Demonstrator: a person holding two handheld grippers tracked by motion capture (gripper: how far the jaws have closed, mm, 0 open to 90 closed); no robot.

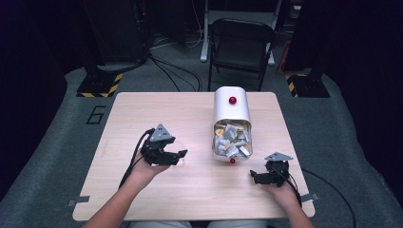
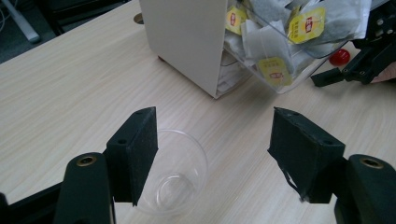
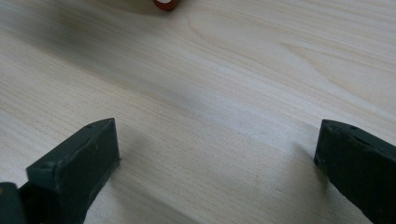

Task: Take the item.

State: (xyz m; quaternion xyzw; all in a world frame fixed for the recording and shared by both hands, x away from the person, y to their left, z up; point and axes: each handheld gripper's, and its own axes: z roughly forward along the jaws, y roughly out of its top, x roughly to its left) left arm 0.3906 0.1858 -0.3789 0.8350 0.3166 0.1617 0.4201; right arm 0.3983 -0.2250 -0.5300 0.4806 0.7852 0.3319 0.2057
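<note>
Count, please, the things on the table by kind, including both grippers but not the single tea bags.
Grippers: 2 (left gripper, right gripper)
Tea bag dispenser: 1
Clear plastic cup: 1
Total: 4

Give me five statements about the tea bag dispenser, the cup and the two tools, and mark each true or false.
1. The dispenser's clear drawer is tilted open, showing tea bags. True.
2. The left tool is shut on the clear cup. False: its jaws stand wide apart, the cup beside one jaw.
3. The right tool is open over bare table. True.
4. The cup holds a tea bag. False: it looks empty.
5. The drawer's knob is blue. False: it is red.
</note>
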